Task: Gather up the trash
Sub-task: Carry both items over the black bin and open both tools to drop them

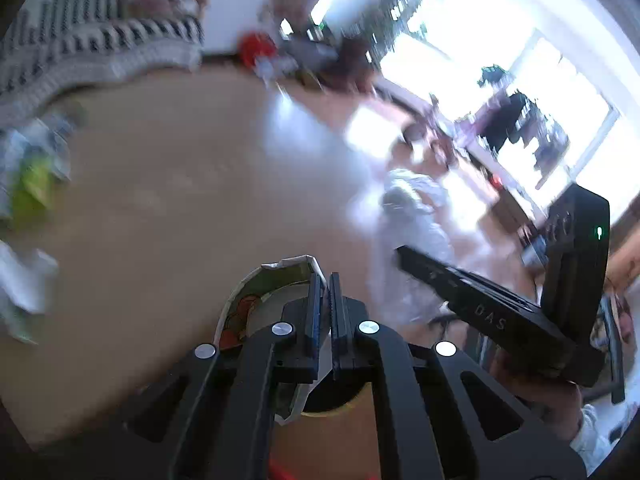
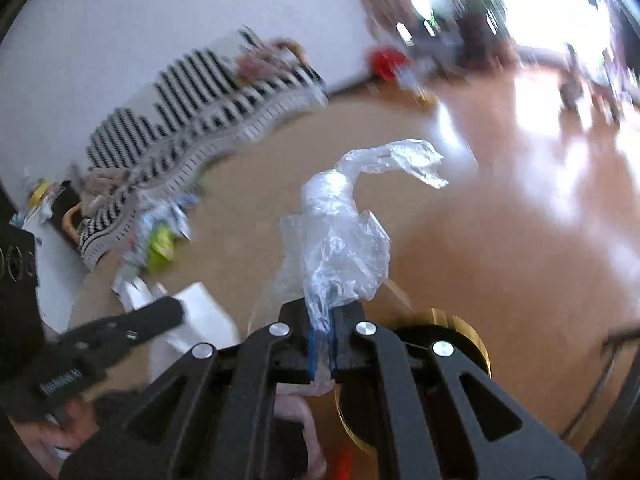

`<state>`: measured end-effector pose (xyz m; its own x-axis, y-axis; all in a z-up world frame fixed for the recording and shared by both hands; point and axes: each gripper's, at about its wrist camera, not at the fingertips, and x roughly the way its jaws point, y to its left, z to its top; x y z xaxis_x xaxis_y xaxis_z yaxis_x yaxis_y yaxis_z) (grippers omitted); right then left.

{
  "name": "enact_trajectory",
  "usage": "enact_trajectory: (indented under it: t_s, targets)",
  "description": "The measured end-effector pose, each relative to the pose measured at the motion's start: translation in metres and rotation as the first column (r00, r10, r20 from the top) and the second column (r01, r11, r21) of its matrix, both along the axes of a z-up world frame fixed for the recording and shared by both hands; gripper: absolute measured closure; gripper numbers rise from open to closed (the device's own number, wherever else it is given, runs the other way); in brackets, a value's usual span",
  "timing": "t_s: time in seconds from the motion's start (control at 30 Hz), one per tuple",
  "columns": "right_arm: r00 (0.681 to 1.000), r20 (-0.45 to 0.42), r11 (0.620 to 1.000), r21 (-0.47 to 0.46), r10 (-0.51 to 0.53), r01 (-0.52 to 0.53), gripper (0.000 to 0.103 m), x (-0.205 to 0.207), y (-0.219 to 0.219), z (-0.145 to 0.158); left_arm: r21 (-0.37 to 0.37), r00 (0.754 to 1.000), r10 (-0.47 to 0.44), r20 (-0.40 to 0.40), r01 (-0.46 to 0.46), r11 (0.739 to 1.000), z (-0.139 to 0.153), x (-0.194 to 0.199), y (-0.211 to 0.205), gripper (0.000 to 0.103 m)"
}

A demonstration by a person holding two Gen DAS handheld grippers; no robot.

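My left gripper [image 1: 327, 280] is shut on a crumpled paper wrapper [image 1: 256, 300] with an orange print, held above the wooden floor. My right gripper [image 2: 322, 312] is shut on a crumpled clear plastic wrap [image 2: 344, 220] that sticks up and forward from the jaws. The right gripper also shows in the left wrist view [image 1: 404, 254], with the plastic wrap [image 1: 412, 208] blurred beyond it. The left gripper shows at the lower left of the right wrist view [image 2: 176, 308], holding a white piece [image 2: 200, 316].
A pile of loose trash with a green packet [image 2: 160, 240] lies on the floor by a black-and-white striped rug [image 2: 192, 112]; it also shows in the left wrist view [image 1: 32, 184]. A gold-rimmed round bin [image 2: 460, 336] sits below my right gripper. Red clutter [image 2: 384, 60] lies by the far wall.
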<state>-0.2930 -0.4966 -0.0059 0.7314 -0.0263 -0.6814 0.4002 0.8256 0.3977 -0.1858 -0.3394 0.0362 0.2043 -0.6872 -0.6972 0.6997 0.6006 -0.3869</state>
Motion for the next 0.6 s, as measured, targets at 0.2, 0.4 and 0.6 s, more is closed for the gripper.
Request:
enact_trajectory:
  t_s: [0.2, 0.4, 0.6]
  targets:
    - [0.971, -0.227, 0.985, 0.136, -0.069, 0.102, 0.098, -0.027, -0.037, -0.108, 0.099, 0.984, -0.103, -0.146, 0.118, 0.988, -0.094, -0.021, -0.058, 0.100]
    - [0.958, -0.276, 0.969, 0.203, -0.078, 0.138, 0.098, -0.023, -0.059, -0.143, 0.141, 0.972, -0.106, -0.211, 0.138, 0.980, -0.136, -0.007, -0.068, 0.100]
    - [0.952, -0.295, 0.956, 0.247, -0.080, 0.156, 0.098, -0.016, -0.075, -0.157, 0.149, 0.958, -0.108, -0.266, 0.151, 0.977, -0.156, -0.003, -0.076, 0.100]
